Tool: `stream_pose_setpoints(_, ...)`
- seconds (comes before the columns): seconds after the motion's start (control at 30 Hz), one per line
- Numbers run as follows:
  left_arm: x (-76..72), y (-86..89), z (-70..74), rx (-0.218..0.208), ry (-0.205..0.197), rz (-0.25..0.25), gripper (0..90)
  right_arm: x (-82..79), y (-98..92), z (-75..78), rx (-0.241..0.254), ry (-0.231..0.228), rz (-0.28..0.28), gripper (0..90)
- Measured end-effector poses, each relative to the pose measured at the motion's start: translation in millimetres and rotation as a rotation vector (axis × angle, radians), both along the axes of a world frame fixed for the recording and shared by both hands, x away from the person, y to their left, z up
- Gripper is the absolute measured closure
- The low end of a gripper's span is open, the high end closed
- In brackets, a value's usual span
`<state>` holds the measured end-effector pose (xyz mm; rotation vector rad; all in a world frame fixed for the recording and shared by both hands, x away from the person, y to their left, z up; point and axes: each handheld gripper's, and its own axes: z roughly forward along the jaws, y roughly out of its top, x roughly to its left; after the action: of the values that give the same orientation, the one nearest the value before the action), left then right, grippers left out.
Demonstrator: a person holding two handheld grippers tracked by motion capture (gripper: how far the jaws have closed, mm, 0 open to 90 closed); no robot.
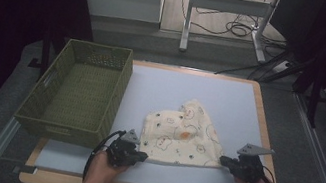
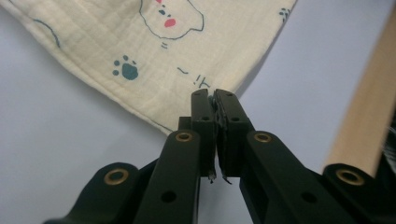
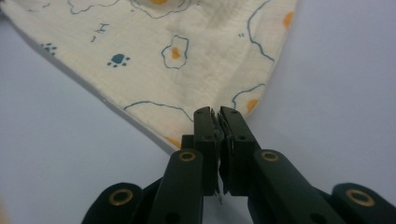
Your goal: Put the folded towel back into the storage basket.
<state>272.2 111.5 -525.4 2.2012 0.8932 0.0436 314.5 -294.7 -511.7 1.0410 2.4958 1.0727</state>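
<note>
1. A green woven basket [image 1: 76,94] stands on the left part of the table [image 1: 161,91], its long side running away from the person. Its inside shows nothing but the woven floor and walls.
2. A cream cloth [image 1: 184,133] printed with little animals and paw marks lies crumpled on the pale table top, just right of the basket and apart from it. It is outside the basket.
3. The left gripper [image 1: 142,156] is at the cloth's near left corner. In the left gripper view its jaws are clenched on the cloth [image 2: 154,60] at that corner.
4. The right gripper [image 1: 223,160] is at the near right corner. In the right gripper view its jaws are pressed together on the cloth [image 3: 177,56] tip.
5. The cloth's near edge runs between the two grippers.
</note>
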Motion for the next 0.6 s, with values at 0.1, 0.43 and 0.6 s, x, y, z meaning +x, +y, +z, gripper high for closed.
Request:
stream_pose_setpoints(0.1,-13.8,3.0,-1.6,-0.005,0.028,-0.029,86.5,-20.8,-1.4,-1.3,0.004,0.019,0.022,85.2)
stream_pose_setpoints(0.43,19.7,-0.3,24.1,-0.021,-0.116,0.102,59.2,-3.3,-5.8,17.2,0.008,-0.026,-0.019,73.6)
stream_pose_setpoints(0.6,57.5,-14.5,23.3,-0.026,-0.122,0.165,56.3,41.6,6.8,16.1,0.014,-0.016,-0.045,74.2)
